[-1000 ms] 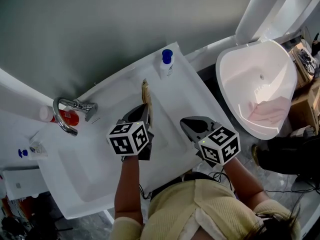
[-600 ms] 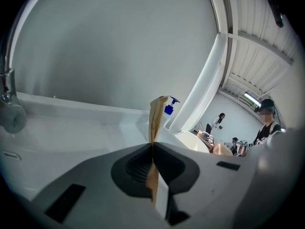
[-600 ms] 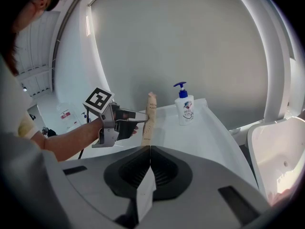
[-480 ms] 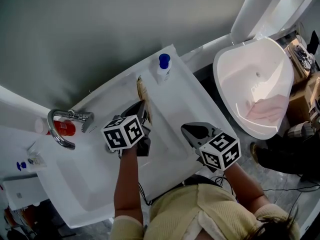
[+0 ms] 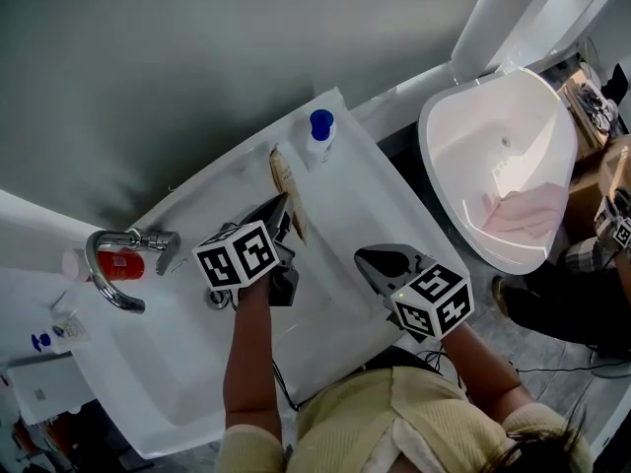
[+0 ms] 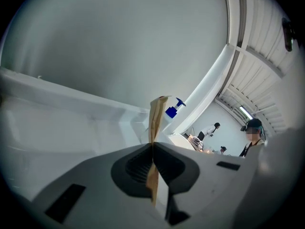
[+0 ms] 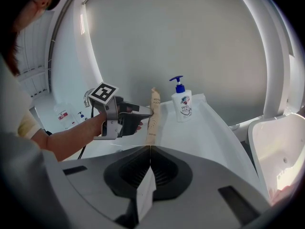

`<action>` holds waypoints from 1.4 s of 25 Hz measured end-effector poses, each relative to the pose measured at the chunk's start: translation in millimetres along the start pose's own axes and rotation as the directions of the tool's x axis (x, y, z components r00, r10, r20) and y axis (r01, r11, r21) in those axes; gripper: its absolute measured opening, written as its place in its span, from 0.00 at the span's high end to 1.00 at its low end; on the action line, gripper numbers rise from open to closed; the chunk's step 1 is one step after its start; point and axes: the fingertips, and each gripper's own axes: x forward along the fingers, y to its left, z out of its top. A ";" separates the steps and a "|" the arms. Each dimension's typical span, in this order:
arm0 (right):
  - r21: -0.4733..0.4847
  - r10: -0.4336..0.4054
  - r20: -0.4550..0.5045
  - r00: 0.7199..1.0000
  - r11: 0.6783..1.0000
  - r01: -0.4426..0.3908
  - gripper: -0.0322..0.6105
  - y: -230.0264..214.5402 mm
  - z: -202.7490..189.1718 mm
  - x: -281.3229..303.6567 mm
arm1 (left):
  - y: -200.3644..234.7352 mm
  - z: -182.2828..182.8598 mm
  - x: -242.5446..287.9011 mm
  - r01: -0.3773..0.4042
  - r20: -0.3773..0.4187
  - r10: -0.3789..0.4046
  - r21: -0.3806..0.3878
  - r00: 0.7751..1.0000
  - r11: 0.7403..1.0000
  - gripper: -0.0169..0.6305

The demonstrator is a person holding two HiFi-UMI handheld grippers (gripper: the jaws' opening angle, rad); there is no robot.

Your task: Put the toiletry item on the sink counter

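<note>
The toiletry item is a flat tan tube (image 5: 285, 182), held on edge over the white sink counter (image 5: 367, 203) near its back rim. My left gripper (image 5: 285, 213) is shut on the tube's lower end; in the left gripper view the tube (image 6: 156, 120) sticks up between the closed jaws. From the right gripper view the tube (image 7: 152, 114) and the left gripper (image 7: 143, 110) show to the left of a soap bottle. My right gripper (image 5: 371, 259) hovers over the counter's front right part, jaws shut with nothing between them (image 7: 150, 152).
A white pump bottle with a blue cap (image 5: 317, 136) stands at the counter's back right corner. A chrome faucet (image 5: 111, 264) and a red-labelled bottle (image 5: 116, 262) are at the left, by the basin (image 5: 158, 353). An open toilet (image 5: 498, 166) stands to the right.
The left gripper with the tube has drifted slightly left and toward the counter's back. The right gripper has barely moved. The head view has shifted a little.
</note>
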 end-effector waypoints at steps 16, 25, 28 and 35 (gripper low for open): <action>-0.015 0.024 -0.028 0.999 1.000 -0.024 0.91 1.7 6.7 24.0 | 5.3 11.8 19.6 0.060 0.027 -0.056 -0.161 0.998 0.985 0.91; -0.013 0.035 -0.042 0.999 0.999 -0.036 0.91 2.7 5.1 31.0 | 20.5 11.9 30.6 0.034 0.033 -0.027 -0.227 0.999 0.973 0.91; -0.011 0.034 -0.043 0.999 0.999 -0.035 0.91 2.7 3.8 31.8 | 22.2 11.6 34.5 0.032 0.032 -0.025 -0.242 0.999 0.970 0.91; 0.000 0.020 -0.042 0.999 1.000 -0.020 0.91 -3.0 3.3 30.6 | 16.2 10.7 41.5 0.034 0.025 -0.029 -0.197 0.999 0.980 0.91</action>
